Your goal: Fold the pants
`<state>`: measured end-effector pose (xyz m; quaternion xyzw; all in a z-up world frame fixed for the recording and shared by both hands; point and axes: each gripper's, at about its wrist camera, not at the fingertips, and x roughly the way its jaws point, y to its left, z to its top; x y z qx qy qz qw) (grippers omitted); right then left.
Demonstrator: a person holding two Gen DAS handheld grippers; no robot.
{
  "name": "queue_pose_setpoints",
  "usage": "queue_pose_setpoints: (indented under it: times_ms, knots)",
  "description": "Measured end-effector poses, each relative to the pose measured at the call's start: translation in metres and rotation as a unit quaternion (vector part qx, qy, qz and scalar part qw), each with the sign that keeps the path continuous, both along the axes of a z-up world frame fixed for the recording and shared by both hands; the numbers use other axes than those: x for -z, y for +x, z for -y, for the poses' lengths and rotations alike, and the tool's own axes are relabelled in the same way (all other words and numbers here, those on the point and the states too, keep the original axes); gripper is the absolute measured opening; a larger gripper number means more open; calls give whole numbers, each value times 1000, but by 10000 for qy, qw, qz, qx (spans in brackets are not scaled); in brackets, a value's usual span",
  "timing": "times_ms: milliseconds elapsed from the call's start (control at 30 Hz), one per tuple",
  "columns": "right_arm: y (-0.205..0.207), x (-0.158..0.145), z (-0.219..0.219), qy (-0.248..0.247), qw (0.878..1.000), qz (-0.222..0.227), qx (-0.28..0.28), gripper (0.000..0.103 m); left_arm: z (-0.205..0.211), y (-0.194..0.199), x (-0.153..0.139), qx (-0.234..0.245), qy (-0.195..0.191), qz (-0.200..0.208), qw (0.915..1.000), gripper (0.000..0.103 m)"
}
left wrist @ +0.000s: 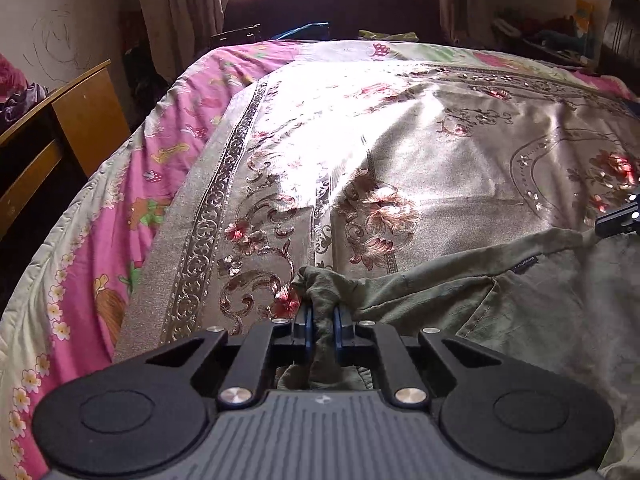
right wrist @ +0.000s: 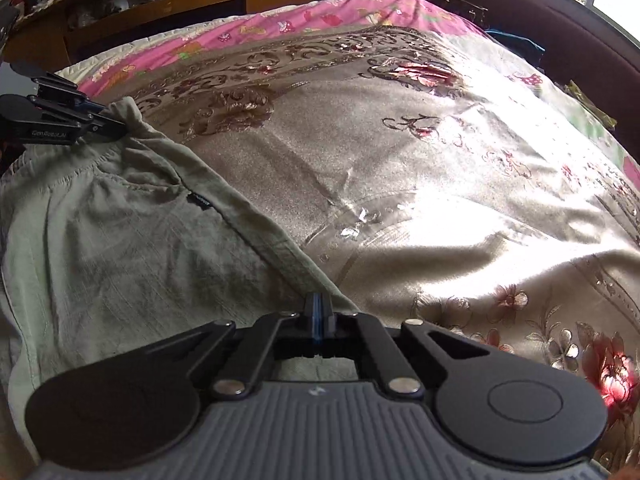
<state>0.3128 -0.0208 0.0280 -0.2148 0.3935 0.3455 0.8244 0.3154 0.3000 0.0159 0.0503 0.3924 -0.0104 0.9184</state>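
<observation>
The olive-green pants (right wrist: pixel 120 240) were seen spread flat at the near edge of the bed (left wrist: pixel 132 184), on a gold floral bedspread (left wrist: pixel 440 140) laid over a pink quilt (left wrist: pixel 192 92). Both hand-held grippers were set on the pants' far edge, which looked to be the waistband. A gathered corner of that edge was pinched between the blue pads of the left hand-held gripper (left wrist: pixel 322 320), the cloth bunched into a thick wad that kept the pads slightly apart. The right hand-held gripper (right wrist: pixel 319 312) was pressed fully together on the same hem at the other corner, only a thin layer of cloth being caught there.

The fabric was judged light, thin and limp, creasing readily and unlikely to slip on the textured bedspread; it was judged best taken at the seamed corners of the band, where the doubled cloth offers a firmer hold. A small dark label (right wrist: pixel 199 201) was visible on the hem between the two grips. Beyond, the bedspread lay bare toward the sunlit far edge of the bed.
</observation>
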Motion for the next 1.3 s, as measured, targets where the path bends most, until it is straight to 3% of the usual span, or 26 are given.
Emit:
queue_pose_setpoints:
  times_ms: [133, 233, 267, 300, 333, 367, 467, 567, 667, 700, 767, 833, 867, 1067, 1233, 1300]
  knots:
    - [-10, -41, 12, 321, 9992, 253, 2, 0, -4, -13, -24, 79, -161, 330, 9993, 25]
    - [-15, -41, 9, 149, 9992, 161, -332, 4, -5, -24, -36, 169, -262, 475, 9984, 24]
    - [-17, -32, 5, 65, 9987, 156, -473, 9, -4, -26, -38, 194, -269, 493, 9982, 24]
    - [-15, -24, 1, -18, 9984, 122, -552, 23, -3, -28, -38, 226, -290, 513, 9980, 24]
    - [-13, -13, -3, -132, 9980, 116, -605, 43, -3, -30, -39, 252, -319, 539, 9977, 24]
    - [-11, 1, -9, -271, 9973, 160, -662, 48, -2, -33, -40, 266, -359, 576, 9973, 24]
    - [0, 27, -20, -570, 9948, 245, -812, 49, -1, -46, -47, 413, -495, 723, 9953, 24]
    - [19, 34, -20, -424, 9958, 156, -798, 58, -3, -61, -57, 497, -658, 883, 9927, 24]
    - [32, 34, -18, -273, 9971, -119, -697, 57, -8, -74, -64, 532, -906, 1024, 9892, 24]
    - [31, 34, -17, -227, 9971, -212, -690, 51, -9, -78, -66, 547, -960, 1057, 9882, 24]
    - [22, 33, -17, -236, 9964, -329, -748, 33, -9, -85, -69, 587, -985, 1131, 9869, 23]
    - [10, 32, -19, -389, 9957, -290, -789, 8, -10, -92, -72, 576, -1003, 1176, 9863, 20]
    - [6, 29, -19, -449, 9957, -261, -763, 4, -12, -94, -74, 560, -1020, 1185, 9861, 18]
    - [-21, -18, -4, -80, 9988, 144, -460, 2, -15, -112, -87, 581, -1013, 1278, 9849, 18]
    - [-69, -65, 10, 259, 9970, 559, -464, 2, -4, -111, -63, 687, -774, 1007, 9895, 19]
    - [-106, -80, 13, 418, 9952, 656, -586, 2, -1, -113, -49, 698, -733, 813, 9915, 20]
